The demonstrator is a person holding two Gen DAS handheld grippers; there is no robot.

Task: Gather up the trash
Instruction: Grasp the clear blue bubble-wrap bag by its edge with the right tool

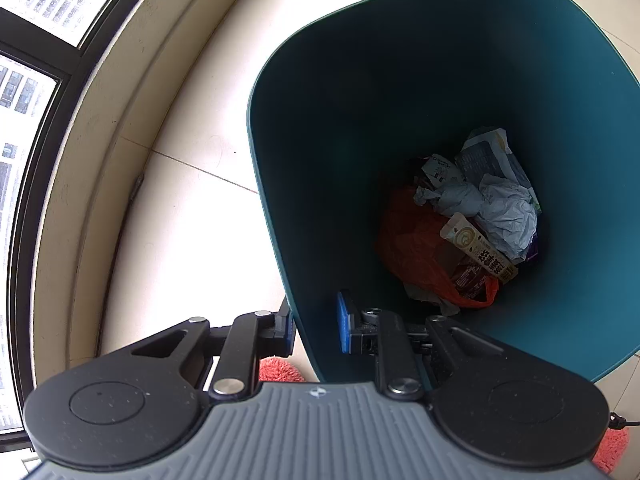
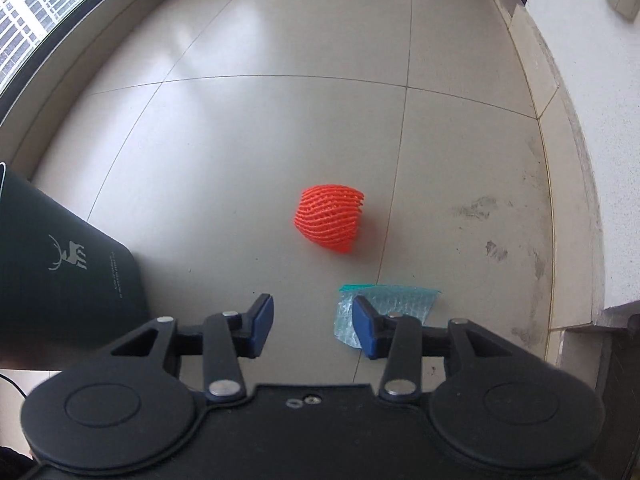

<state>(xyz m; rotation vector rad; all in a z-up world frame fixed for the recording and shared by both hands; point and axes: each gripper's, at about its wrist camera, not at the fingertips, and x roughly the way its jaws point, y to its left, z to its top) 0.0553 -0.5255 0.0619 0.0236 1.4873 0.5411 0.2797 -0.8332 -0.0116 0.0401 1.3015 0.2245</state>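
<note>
Beige tiled floor [image 2: 280, 120] beside window [image 2: 48, 12]

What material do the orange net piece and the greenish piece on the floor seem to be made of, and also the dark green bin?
Orange net piece: probably soft foam mesh, matte; its open lattice of thick strands suggests this.
Greenish piece: likely thin plastic bubble wrap, translucent and slightly glossy, with small bubbles visible.
Dark green bin: apparently hard moulded plastic, smooth with a dull sheen and thin, even walls.
</note>
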